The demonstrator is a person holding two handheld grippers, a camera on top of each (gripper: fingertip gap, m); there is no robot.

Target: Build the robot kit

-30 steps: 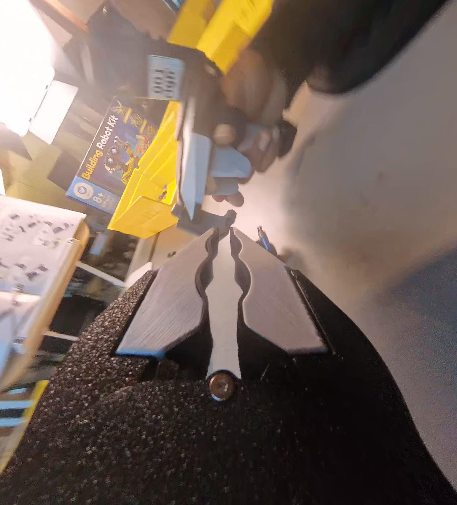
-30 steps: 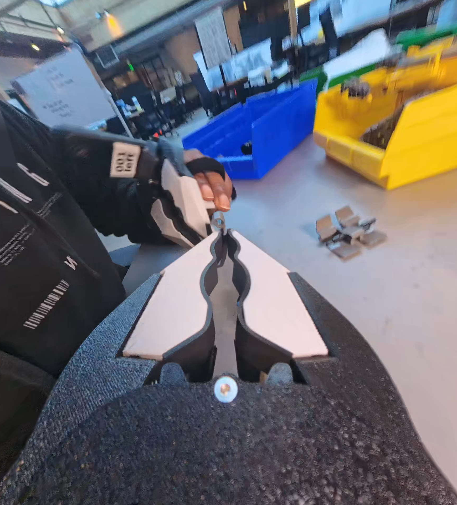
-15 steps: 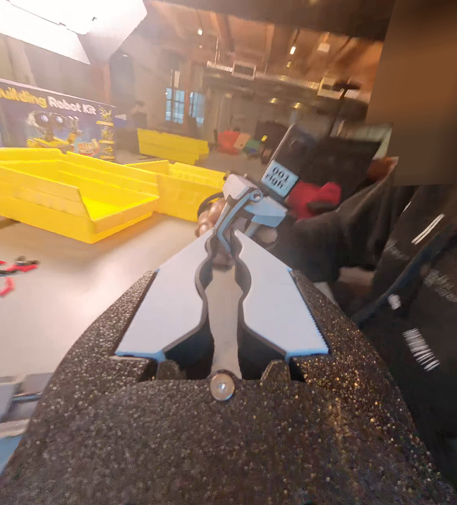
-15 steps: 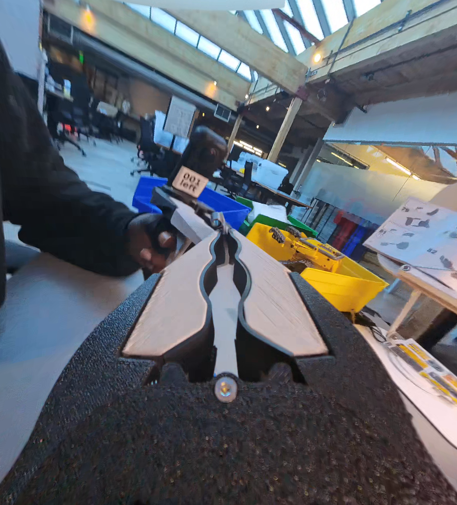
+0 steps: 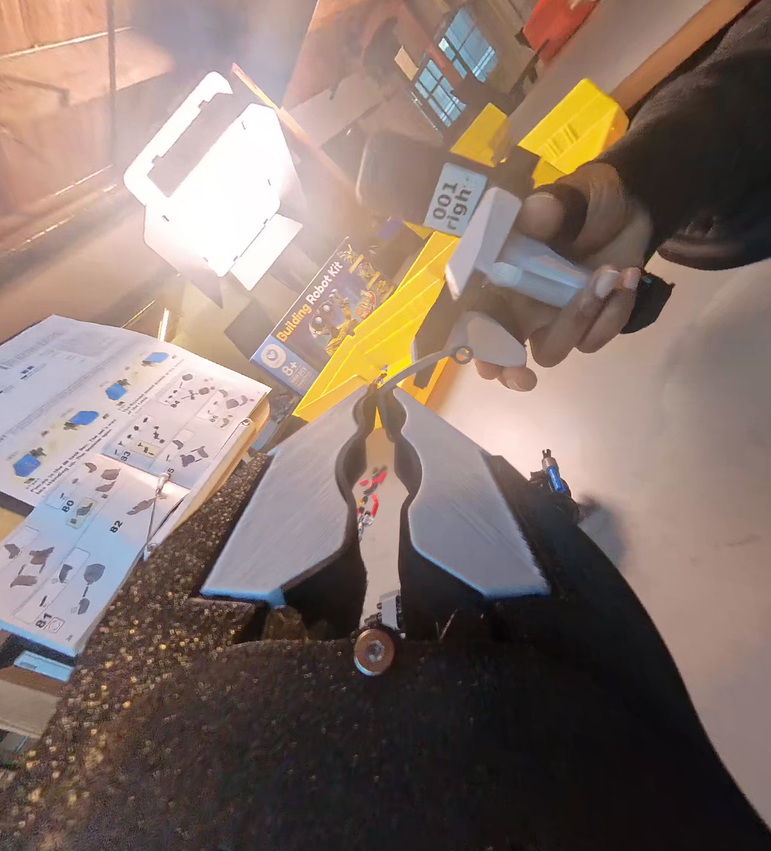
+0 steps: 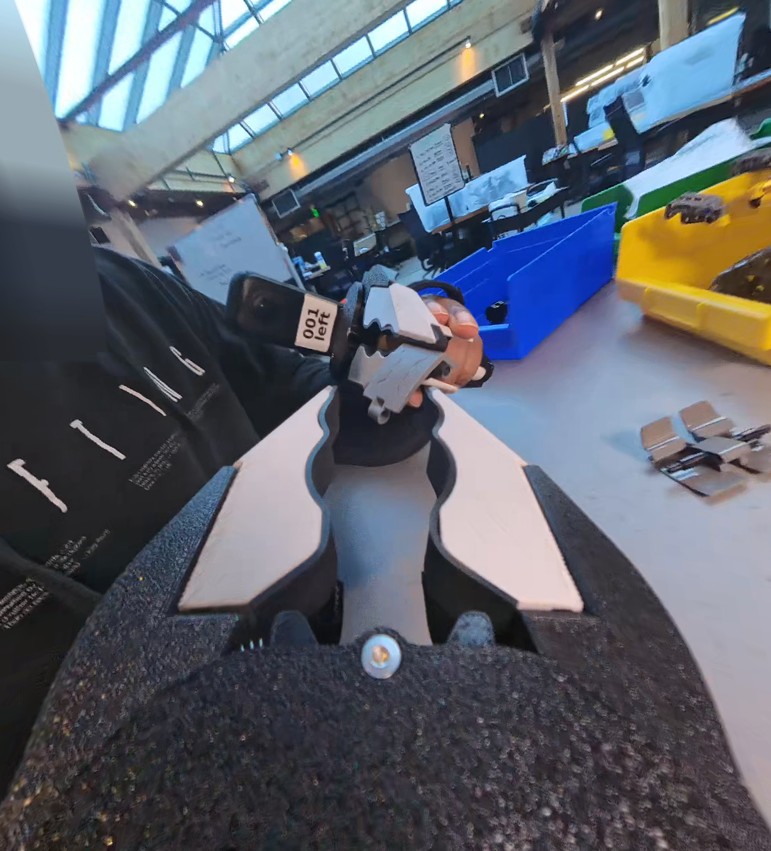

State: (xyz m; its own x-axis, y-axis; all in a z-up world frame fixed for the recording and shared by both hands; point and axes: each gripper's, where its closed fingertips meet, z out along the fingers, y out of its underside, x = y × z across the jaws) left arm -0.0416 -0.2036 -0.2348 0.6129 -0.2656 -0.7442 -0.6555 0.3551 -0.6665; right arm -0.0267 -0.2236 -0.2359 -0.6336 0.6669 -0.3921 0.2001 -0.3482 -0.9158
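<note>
Release on my right: my right gripper, pinched shut half a second ago, now stands wide open and empty. My left gripper stays clamped on the thin grey curved rod, ring-tipped, raised above the tabletop near the yellow bins.

Each wrist camera looks forward along its own fingers, close above the grey table; they roughly face each other, the left seemingly rolled sideways.
</note>
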